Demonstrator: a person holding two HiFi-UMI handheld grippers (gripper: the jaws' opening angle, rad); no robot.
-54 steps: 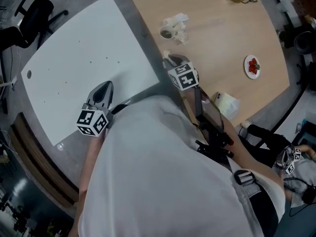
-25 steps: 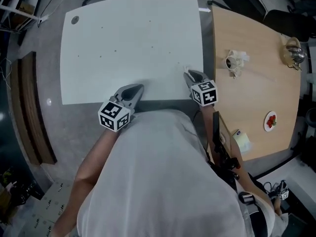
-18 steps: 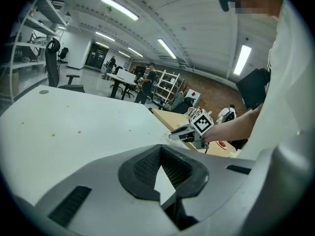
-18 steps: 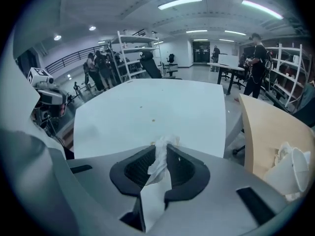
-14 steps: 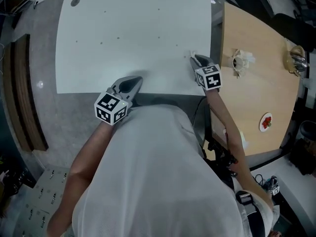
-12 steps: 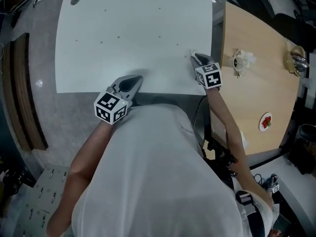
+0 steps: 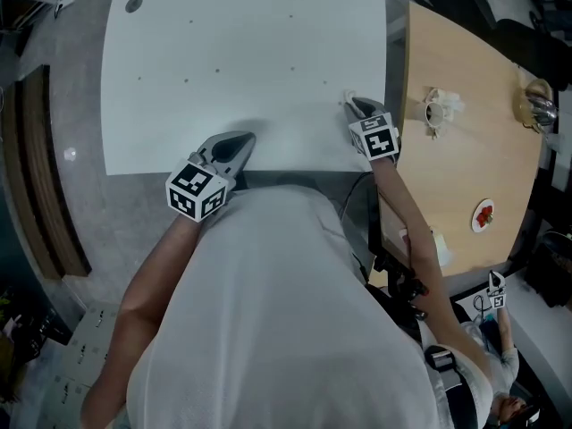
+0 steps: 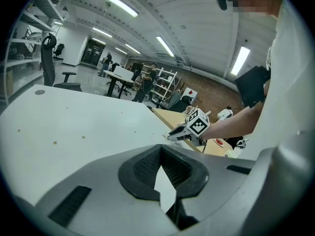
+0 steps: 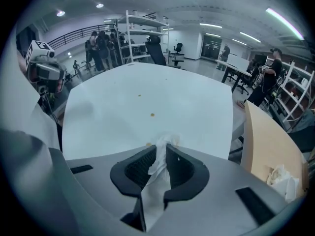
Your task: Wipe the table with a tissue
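Head view looks steeply down; both gripper views skim the shared white table (image 7: 241, 70).

Before me stands a white rectangular table with rounded corners (image 7: 241, 52). Its top carries only a few small brown specks (image 7: 186, 82) across the far half and a round grey grommet (image 7: 133, 4) in the far left corner. To my right, across a narrow gap, a light wooden table (image 7: 465, 168) carries a white cup beside crumpled white paper (image 7: 438, 107), a small white plate of red pieces (image 7: 483, 214) and a glassy round pot (image 7: 534, 102).
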